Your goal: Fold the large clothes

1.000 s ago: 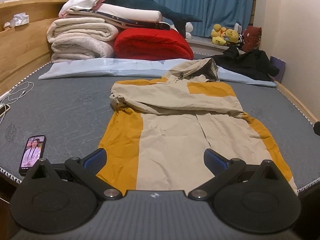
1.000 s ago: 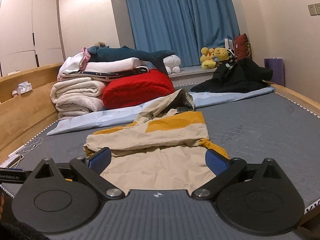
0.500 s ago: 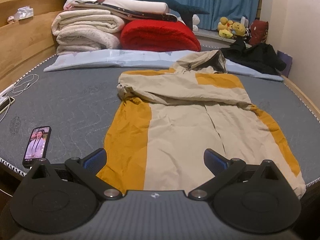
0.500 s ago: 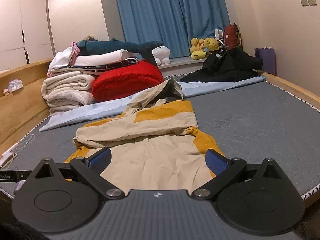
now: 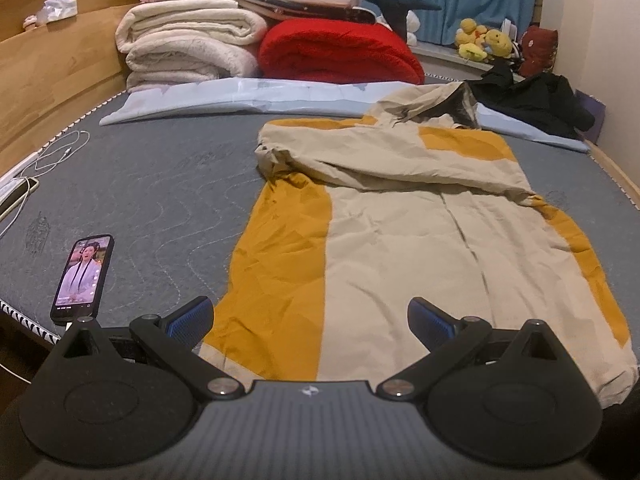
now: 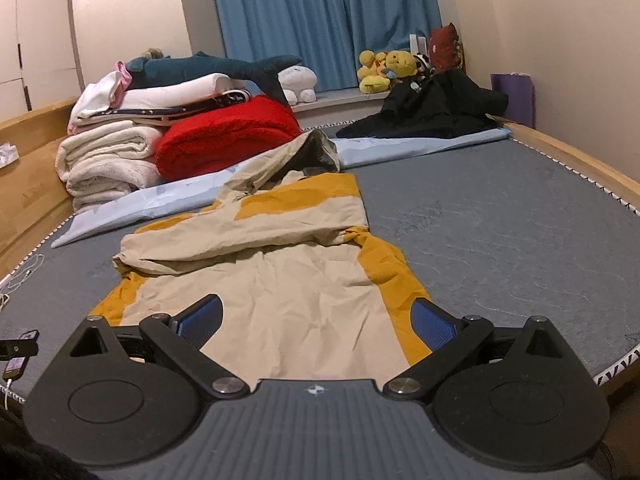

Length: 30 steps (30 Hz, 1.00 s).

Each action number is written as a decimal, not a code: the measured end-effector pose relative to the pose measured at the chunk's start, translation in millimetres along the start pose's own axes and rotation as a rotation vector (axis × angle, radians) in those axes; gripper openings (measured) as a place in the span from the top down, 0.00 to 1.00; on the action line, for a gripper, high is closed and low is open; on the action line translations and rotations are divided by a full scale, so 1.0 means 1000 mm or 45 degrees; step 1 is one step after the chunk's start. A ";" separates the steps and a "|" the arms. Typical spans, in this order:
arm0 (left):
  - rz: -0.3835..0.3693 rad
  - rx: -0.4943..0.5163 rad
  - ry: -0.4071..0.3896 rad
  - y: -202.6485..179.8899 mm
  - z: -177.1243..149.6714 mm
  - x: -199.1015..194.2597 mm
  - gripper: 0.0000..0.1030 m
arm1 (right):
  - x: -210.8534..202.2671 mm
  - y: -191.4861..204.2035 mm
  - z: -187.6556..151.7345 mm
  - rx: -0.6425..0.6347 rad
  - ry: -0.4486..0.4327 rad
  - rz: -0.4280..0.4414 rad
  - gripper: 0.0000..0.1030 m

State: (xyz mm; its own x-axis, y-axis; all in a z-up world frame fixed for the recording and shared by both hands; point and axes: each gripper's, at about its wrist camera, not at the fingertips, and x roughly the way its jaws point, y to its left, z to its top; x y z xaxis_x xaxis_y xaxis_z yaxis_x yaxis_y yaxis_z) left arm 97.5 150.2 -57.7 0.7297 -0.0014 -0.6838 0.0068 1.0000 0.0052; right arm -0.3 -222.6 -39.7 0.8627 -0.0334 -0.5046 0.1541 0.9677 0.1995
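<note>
A beige and mustard hooded jacket (image 5: pixel 400 216) (image 6: pixel 280 280) lies flat on the grey mattress (image 5: pixel 160 184), hood toward the far end. Both sleeves are folded across its chest. My left gripper (image 5: pixel 310 318) hangs open just above the jacket's near hem, over its left half. The right gripper (image 6: pixel 316 322) is open too, above the hem's right half, with its right blue pad (image 6: pixel 434 326) by the mustard side panel. Neither holds any cloth.
A lit phone (image 5: pixel 82 276) lies near the mattress's front left edge, with white cables (image 5: pixel 52 156) further left. Folded blankets (image 5: pixel 188 44), a red blanket (image 5: pixel 340 52), a pale blue sheet (image 5: pixel 240 98) and a black garment (image 5: pixel 532 100) fill the far end.
Both grippers have moved forward and lower toward the jacket's near hem. The jacket itself has not moved.
</note>
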 end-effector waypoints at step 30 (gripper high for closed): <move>-0.135 0.112 0.424 0.065 -0.027 0.154 0.00 | 0.156 -0.140 -0.040 0.263 0.636 -0.034 0.04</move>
State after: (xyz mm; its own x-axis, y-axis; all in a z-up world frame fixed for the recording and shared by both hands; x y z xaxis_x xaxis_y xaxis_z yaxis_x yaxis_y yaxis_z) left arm 191.7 215.6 -181.9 0.4587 -0.0879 -0.8842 0.1403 0.9898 -0.0256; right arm 93.3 -352.9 -179.5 0.5309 0.1143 -0.8397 0.3075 0.8973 0.3166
